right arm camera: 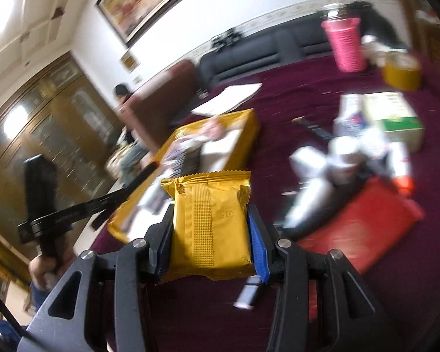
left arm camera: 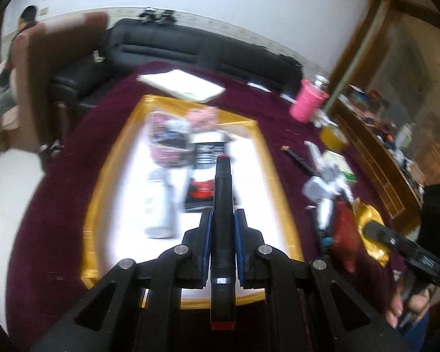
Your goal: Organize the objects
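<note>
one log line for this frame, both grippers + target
left gripper: shut on black marker | right gripper: shut on gold packet | target: gold box

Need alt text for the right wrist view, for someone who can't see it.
The right gripper clamps a gold foil packet above a dark red tablecloth. Behind it sits an open gold box with items inside; a red packet, a pink cup and blurred clutter lie to the right.
</note>
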The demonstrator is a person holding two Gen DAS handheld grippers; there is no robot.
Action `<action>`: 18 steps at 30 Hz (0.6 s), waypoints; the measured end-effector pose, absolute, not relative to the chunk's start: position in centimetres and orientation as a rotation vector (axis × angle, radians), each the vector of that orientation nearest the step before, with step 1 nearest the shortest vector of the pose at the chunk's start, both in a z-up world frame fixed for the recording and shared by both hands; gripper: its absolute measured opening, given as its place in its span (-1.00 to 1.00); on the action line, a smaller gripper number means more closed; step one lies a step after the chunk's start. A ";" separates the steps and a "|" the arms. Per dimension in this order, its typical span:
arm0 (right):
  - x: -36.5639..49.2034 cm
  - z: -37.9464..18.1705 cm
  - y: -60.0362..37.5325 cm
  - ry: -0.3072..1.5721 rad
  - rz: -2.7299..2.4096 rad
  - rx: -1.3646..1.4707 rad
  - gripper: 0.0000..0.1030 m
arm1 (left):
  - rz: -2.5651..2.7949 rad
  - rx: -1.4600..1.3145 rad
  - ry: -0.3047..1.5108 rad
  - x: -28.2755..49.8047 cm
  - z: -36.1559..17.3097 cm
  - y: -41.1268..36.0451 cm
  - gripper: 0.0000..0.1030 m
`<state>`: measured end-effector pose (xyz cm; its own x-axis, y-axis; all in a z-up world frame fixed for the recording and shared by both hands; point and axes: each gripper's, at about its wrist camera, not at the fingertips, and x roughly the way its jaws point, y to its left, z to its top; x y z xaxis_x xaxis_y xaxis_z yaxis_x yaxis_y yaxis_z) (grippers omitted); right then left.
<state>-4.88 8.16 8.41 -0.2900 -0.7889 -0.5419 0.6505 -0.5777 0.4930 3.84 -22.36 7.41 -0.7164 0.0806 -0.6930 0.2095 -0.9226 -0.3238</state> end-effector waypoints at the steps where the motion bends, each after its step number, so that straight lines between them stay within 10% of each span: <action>1: -4.6 8.3 7.1 -0.205 -1.958 0.969 -0.16 | -2.766 1.152 0.613 4.0 6.9 -23.2 -0.77; 18: -1.4 3.5 -7.3 0.114 -1.884 1.105 -0.16 | -2.618 1.193 0.606 4.0 2.1 -27.5 -0.77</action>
<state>-1.36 -7.33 3.48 -0.1750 -0.6618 -0.7290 0.7447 -0.5733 0.3417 3.96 -27.55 2.13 -0.6538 -0.0123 -0.7566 0.3436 -0.8957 -0.2823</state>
